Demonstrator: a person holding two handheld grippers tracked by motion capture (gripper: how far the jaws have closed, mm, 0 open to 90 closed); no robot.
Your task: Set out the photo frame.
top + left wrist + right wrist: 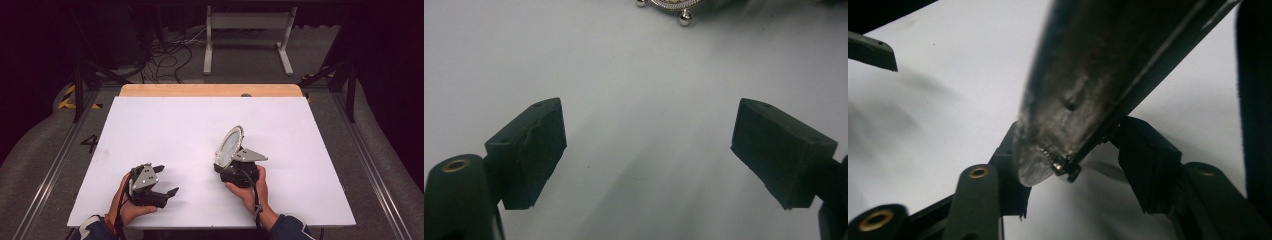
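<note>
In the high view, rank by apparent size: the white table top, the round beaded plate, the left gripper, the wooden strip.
1. white table top
2. wooden strip along the far edge
3. round beaded plate and left gripper: they look about alike, so unranked.

Left gripper view: round beaded-rim mirror [672, 7] cut off by top edge, just a sliver of rim & two silver balls visible; area right of it blurred. Right gripper view: mirror [1088, 85] so close it's smeared out of focus, runs off the top edge; face can't be read. Dark band at right edge, can't tell what. High view: right gripper [231, 161] jaws hidden behind mirror [229, 145]; both forearms cut off by bottom edge.
</note>
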